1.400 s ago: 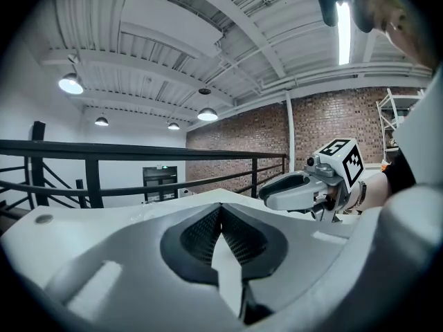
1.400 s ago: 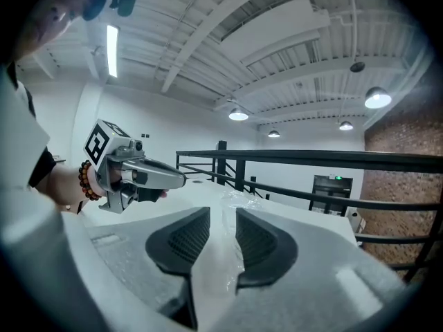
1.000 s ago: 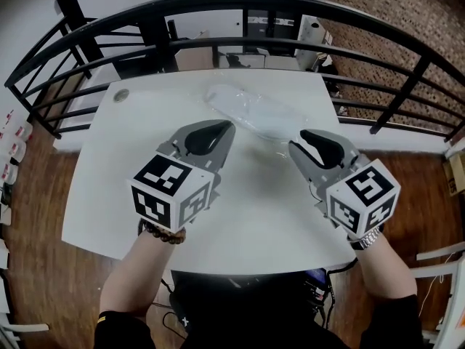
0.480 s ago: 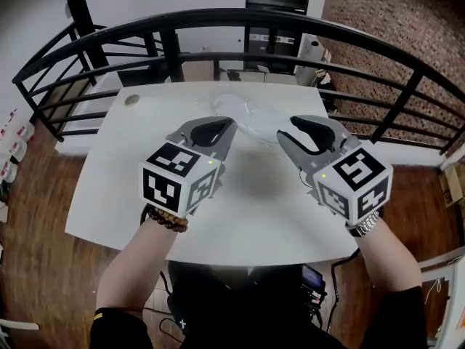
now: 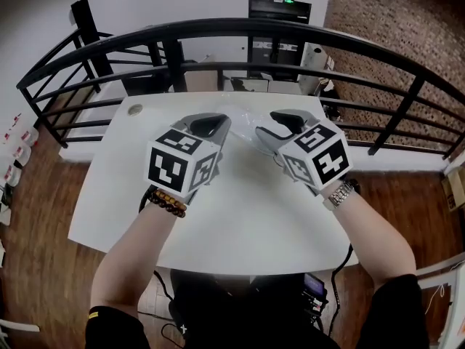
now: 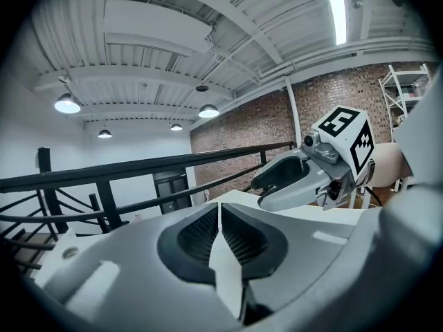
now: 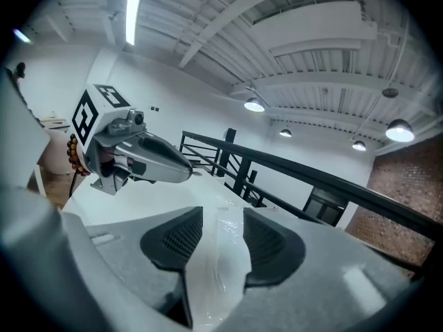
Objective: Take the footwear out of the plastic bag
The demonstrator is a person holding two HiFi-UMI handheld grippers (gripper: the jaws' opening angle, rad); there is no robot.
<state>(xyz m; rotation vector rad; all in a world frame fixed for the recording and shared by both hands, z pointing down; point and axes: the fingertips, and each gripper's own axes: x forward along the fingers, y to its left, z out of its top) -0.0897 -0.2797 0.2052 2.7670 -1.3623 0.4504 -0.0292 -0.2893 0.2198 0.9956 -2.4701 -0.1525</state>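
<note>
Head view first: white table (image 5: 240,217) fills the middle, with a black railing (image 5: 240,31) curving round its far side. Both my grippers are over the far half of the table, pointing away from me. The left gripper (image 5: 218,124) is at centre left and the right gripper (image 5: 267,126) at centre right, their tips near each other but apart. The plastic bag (image 5: 243,116) lies at the far side of the table, a clear shiny patch showing in the space between the two tips and just beyond them. I cannot make out the footwear inside it from here. A bead bracelet (image 5: 166,201) sits on the left wrist and a watch (image 5: 339,193) on the right. A small round disc (image 5: 135,110) lies near the table's far left corner.

Left gripper view: the left gripper (image 6: 219,213) has its jaws pressed together with nothing between them. The right gripper (image 6: 266,191) shows to the right and farther off, above the white tabletop.

Right gripper view: the right gripper (image 7: 223,220) has its jaws spread, and they have just been opening. Crinkled clear film of the plastic bag (image 7: 225,244) shows in the gap, but neither jaw presses on it. I cannot tell whether it reaches between them or lies just beyond. The left gripper (image 7: 183,171) hangs at the left, above the table.
</note>
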